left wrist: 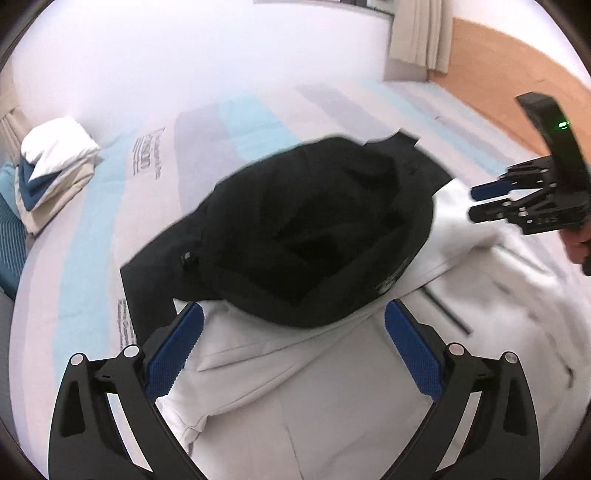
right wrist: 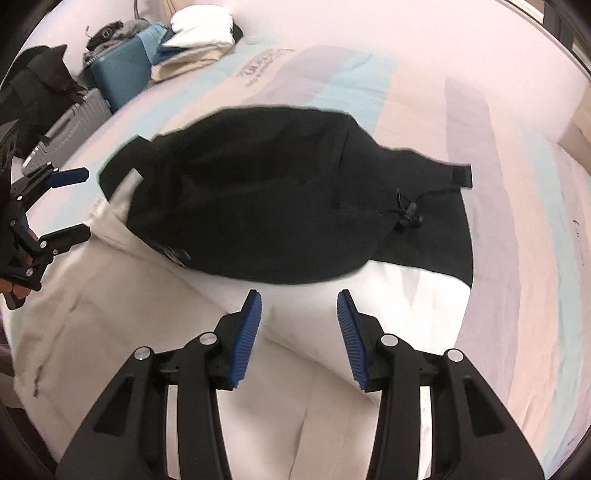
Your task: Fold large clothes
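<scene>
A black garment (left wrist: 314, 236) with a drawstring toggle lies bunched on a white garment (left wrist: 332, 387) spread over the bed. It also shows in the right wrist view (right wrist: 280, 199), on the white garment (right wrist: 295, 406). My left gripper (left wrist: 293, 332) is open and empty just above the white cloth, near the black garment's front edge. My right gripper (right wrist: 299, 317) is open and empty, close to the black garment's near edge. It also shows at the right of the left wrist view (left wrist: 474, 203), and the left gripper at the left of the right wrist view (right wrist: 86, 203).
The bed has a pastel striped sheet (left wrist: 92, 229) with printed text. A stack of folded clothes (left wrist: 55, 162) sits at the bed's far corner. A blue suitcase (right wrist: 118, 74) and a grey one (right wrist: 66, 129) stand beside the bed. A curtain (left wrist: 421, 33) and orange wall panel (left wrist: 498, 74) are behind.
</scene>
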Action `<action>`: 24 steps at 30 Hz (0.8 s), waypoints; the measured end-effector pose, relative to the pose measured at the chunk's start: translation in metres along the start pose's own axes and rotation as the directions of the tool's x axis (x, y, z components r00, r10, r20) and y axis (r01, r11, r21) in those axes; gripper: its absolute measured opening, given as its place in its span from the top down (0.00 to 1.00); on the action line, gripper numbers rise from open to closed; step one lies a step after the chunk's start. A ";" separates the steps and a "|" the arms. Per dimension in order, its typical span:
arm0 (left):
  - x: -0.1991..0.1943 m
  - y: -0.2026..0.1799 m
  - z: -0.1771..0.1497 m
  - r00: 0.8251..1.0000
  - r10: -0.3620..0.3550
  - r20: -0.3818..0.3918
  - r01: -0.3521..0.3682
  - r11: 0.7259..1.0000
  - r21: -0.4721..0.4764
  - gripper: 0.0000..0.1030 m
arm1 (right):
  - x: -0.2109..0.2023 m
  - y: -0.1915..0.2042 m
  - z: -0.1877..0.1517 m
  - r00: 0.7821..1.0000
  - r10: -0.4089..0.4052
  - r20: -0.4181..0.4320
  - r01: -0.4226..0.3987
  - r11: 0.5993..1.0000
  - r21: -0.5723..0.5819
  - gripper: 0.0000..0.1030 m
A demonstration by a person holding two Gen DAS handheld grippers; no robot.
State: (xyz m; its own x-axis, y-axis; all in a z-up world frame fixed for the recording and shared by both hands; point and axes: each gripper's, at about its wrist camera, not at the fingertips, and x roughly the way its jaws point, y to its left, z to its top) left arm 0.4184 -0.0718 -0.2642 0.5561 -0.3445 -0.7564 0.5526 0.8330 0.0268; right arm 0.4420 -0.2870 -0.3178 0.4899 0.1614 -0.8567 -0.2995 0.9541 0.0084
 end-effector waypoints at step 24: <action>0.026 0.025 -0.038 0.990 -0.027 -0.140 -0.015 0.956 -0.294 0.08 | -0.013 -0.002 -0.027 0.994 -0.104 0.043 0.100 0.992 0.076 0.20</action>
State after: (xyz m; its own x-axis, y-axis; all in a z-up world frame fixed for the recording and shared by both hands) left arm 0.4229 -0.0439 -0.3075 0.4483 -0.3029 -0.8410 0.3367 0.9287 -0.1550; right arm 0.4143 -0.2975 -0.3207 0.5530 0.0722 -0.8300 -0.1856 0.9819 -0.0382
